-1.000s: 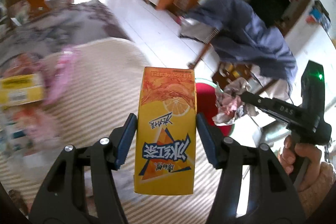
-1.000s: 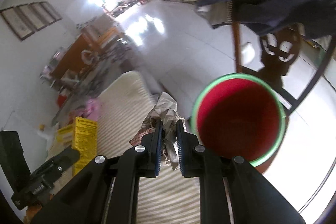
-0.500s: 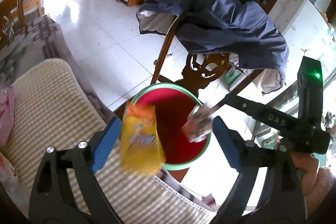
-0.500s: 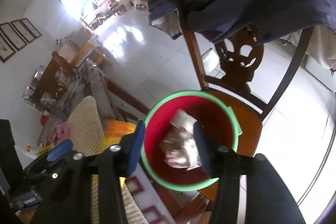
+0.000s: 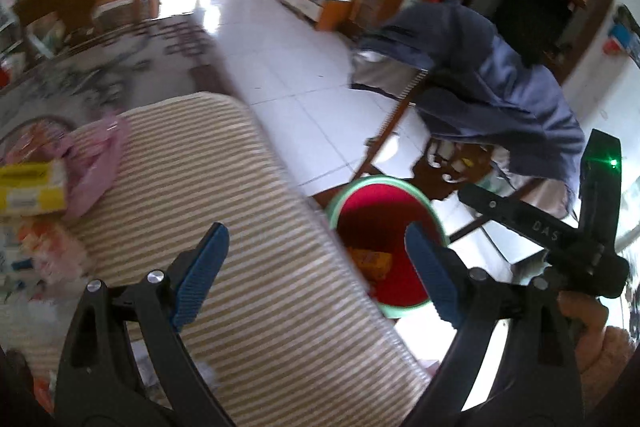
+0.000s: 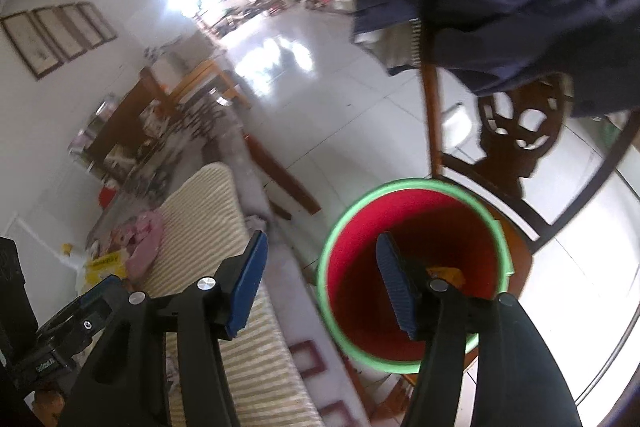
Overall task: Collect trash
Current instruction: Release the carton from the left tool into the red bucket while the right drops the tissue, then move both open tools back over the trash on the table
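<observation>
A red bin with a green rim (image 5: 385, 183) stands on a wooden chair beside the striped table; it also shows in the right wrist view (image 6: 412, 185). The orange-yellow drink carton (image 5: 370, 261) lies inside the bin, and part of it shows in the right wrist view (image 6: 450, 274). My left gripper (image 5: 316, 271) is open and empty over the table's edge, next to the bin. My right gripper (image 6: 320, 285) is open and empty above the bin's left rim; its body shows in the left wrist view (image 5: 552, 235). The crumpled paper is hidden.
The striped table cover (image 5: 224, 195) holds a yellow box (image 5: 30, 187), a pink bag (image 5: 100, 159) and other packets at its left end. A dark blue jacket (image 5: 488, 83) hangs on the chair back (image 6: 516, 135). White tiled floor lies beyond.
Both grippers opened and dropped their loads into the red bin: the carton from the left, the crumpled paper from the right. Both have since pulled back toward the table.
</observation>
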Motion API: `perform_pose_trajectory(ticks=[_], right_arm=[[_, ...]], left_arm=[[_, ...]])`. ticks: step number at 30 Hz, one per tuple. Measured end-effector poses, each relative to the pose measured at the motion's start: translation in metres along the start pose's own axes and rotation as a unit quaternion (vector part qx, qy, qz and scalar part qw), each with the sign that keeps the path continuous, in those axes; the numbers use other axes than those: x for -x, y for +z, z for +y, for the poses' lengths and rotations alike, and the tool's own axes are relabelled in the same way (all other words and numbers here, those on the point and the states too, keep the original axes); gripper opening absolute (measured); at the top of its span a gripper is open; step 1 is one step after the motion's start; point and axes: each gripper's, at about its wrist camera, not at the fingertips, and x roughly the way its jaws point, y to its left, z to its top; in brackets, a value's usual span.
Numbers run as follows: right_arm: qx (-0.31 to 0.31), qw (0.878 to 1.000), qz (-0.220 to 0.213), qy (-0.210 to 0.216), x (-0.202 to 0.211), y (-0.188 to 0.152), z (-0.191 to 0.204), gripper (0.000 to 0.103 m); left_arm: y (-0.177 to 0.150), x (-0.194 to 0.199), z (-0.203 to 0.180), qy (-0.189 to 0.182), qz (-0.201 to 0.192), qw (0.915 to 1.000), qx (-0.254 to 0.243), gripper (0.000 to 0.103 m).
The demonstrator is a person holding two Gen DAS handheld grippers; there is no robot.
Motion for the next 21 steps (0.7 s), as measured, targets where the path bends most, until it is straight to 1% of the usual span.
perform_pose_trajectory(ticks=[6, 9, 11, 13, 18, 21], right_arm=[[0.027, 0.999, 0.027, 0.023, -0.022, -0.013, 0.046, 0.056], [0.055, 0.998, 0.028, 0.032, -0.024, -0.023, 0.082, 0.056], [0.078, 0.996, 0.023, 0.031, -0.024, -0.032, 0.106, 0.056], [0.089, 0.995, 0.027, 0.036, -0.025, -0.043, 0.129, 0.057], [0.134, 0.989, 0.048, 0.049, -0.031, -0.081, 0.193, 0.057], [0.168, 0.982, 0.067, 0.062, -0.032, -0.108, 0.231, 0.057]], left_arm=[[-0.020, 0.029, 0.040, 0.034, -0.008, 0.9991, 0.025, 0.087], [-0.031, 0.051, 0.064, 0.046, -0.023, 0.9980, 0.035, 0.087], [-0.041, 0.066, 0.087, 0.054, -0.031, 0.9970, 0.047, 0.087], [-0.050, 0.077, 0.108, 0.062, -0.031, 0.9959, 0.058, 0.087], [-0.079, 0.120, 0.169, 0.097, -0.039, 0.9902, 0.093, 0.087], [-0.102, 0.143, 0.216, 0.125, -0.027, 0.9844, 0.121, 0.087]])
